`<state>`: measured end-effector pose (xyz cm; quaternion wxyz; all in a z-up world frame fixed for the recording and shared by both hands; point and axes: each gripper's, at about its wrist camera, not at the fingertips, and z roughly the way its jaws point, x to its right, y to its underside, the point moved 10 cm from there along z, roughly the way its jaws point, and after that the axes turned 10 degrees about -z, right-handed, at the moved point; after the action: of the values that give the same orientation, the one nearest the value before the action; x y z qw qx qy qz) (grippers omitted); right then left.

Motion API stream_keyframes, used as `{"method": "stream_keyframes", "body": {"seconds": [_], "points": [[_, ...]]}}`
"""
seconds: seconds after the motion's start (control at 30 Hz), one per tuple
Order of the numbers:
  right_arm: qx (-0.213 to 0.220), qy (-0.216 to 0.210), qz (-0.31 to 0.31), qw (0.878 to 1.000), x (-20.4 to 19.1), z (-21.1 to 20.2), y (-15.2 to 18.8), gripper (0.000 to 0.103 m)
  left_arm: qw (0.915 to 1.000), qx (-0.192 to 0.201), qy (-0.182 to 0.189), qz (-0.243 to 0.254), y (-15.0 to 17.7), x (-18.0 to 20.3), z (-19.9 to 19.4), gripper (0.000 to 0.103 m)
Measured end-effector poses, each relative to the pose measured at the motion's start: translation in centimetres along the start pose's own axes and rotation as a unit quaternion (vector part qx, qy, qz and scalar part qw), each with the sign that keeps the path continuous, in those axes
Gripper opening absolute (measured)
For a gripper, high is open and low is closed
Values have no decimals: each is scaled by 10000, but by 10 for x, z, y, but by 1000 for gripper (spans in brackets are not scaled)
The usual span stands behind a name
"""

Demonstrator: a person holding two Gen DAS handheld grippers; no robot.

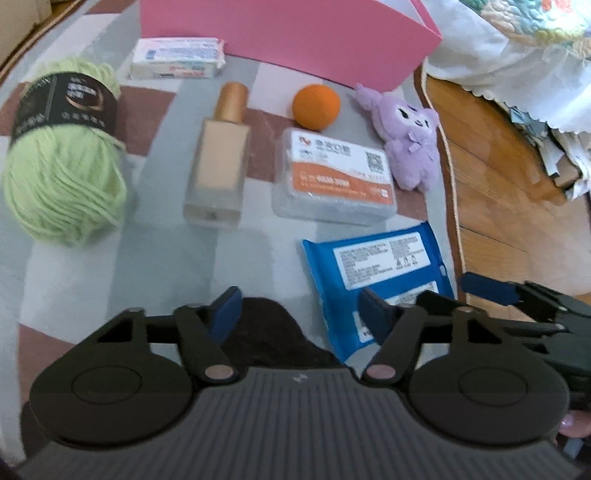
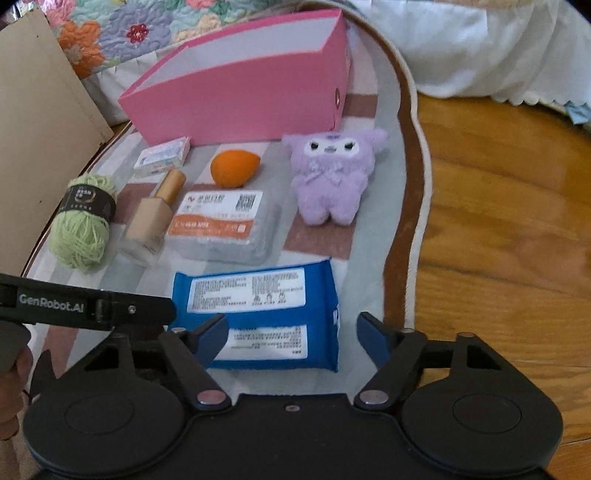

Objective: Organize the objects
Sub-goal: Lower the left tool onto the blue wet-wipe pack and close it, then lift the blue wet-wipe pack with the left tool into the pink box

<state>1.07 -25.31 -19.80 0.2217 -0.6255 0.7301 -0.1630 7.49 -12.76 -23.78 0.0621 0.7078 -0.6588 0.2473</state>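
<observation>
Several items lie on a checked mat (image 1: pixel 159 258): green yarn (image 1: pixel 62 177), a foundation bottle (image 1: pixel 219 158), an orange sponge (image 1: pixel 316 107), a purple plush (image 1: pixel 406 144), a clear box with an orange label (image 1: pixel 332 177), a white packet (image 1: pixel 177 59) and a blue wipes pack (image 1: pixel 380 266). A pink box (image 1: pixel 295 33) stands behind them. My left gripper (image 1: pixel 297 306) is open above a dark object (image 1: pixel 269 339). In the right wrist view, my right gripper (image 2: pixel 291 325) is open and straddles the blue wipes pack (image 2: pixel 258 314), its right finger apart from the pack.
The mat's brown edge (image 2: pixel 406 221) gives way to wooden floor (image 2: pixel 498 240) on the right. White bedding (image 2: pixel 461 48) hangs behind, and a cardboard sheet (image 2: pixel 40 129) leans at the left. The left gripper's body (image 2: pixel 92 306) crosses the right wrist view's lower left.
</observation>
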Motion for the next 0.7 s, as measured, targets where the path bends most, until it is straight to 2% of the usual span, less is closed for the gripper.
{"method": "stream_keyframes", "body": {"seconds": [0.07, 0.13, 0.2, 0.27, 0.43, 0.57, 0.7], "points": [[-110, 34, 67, 9999, 2, 6, 5, 68, 9999, -7, 100, 50, 4, 5, 4, 52], [-208, 17, 130, 9997, 6, 11, 10, 63, 9998, 98, 137, 127, 6, 11, 6, 50], [-194, -59, 234, 9995, 9, 13, 12, 59, 9994, 179, 161, 250, 8, 16, 8, 36], [-169, -184, 318, 9992, 8, 13, 12, 52, 9991, 73, 386, 163, 11, 21, 12, 27], [-197, -233, 102, 9995, 2, 15, 11, 50, 9988, 68, 467, 91, 12, 23, 15, 26], [-254, -220, 328, 9989, 5, 19, 10, 50, 9988, 151, 437, 177, 13, 26, 14, 26], [-455, -133, 239, 9986, -8, 18, 9, 50, 9984, 237, 461, 233, 12, 24, 4, 24]]}}
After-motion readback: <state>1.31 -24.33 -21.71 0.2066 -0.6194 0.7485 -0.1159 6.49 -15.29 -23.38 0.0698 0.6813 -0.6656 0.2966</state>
